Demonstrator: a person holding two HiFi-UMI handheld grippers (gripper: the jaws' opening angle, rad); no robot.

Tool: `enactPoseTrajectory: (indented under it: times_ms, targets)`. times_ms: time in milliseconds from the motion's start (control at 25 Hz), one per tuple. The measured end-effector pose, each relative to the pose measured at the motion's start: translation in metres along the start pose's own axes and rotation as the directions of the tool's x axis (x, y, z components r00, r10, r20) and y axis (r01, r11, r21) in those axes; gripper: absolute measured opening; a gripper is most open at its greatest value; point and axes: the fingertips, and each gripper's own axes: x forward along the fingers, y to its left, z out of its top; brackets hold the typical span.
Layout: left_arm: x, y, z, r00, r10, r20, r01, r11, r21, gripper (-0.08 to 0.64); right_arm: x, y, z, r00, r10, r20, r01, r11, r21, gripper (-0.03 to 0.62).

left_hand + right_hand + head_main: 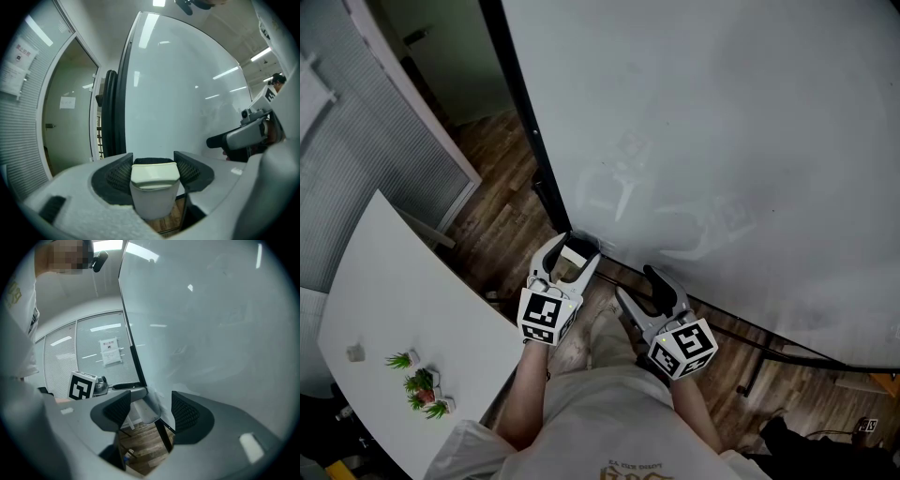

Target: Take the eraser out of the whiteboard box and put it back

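Eraser [154, 183] is out of the box, in the air just in front of the whiteboard [722, 141], near its lower left corner. Left gripper [571, 249] has it: jaws fairly wide, clamped on the eraser's two sides, cream back toward the camera, black felt toward the whiteboard. Right gripper [151, 408] is just beside, a bit further along the whiteboard's bottom edge, jaws wide apart, nothing in them. Through its gap a pale grey shape [144, 409] sits at the whiteboard's edge. It may be the box, cannot tell; head view doesn't show the box clearly either.

Likely risks:
- Slip. The jaws seem to catch only the eraser's upper part and the body hangs below them, so a jolt or a looser grip could drop it to the wood floor [502, 187] under the whiteboard.
- Miss on the return. With the box hard to see, the eraser could catch the rim or go in crooked.
- Felt dragging on the whiteboard if pushed too close.
- Right gripper is close enough to knock the left one.
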Motion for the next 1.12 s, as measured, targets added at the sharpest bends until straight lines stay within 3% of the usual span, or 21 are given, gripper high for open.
enactPoseTrajectory:
  times_ms: [840,1120]
  targets:
    - [-0.015,-0.003,0.014,0.999,0.013,0.044,-0.012,1.000,-0.026,0.281,-0.006,0.008,0.006,1.000,0.010,0.026,-0.009,1.000,-0.025,0.265]
    - [-0.033,-0.009,0.027,0.997,0.031,0.067,-0.032,0.999,0.016,0.270,-0.009,0.015,0.012,0.999,0.023,0.035,-0.021,0.998,-0.058,0.242]
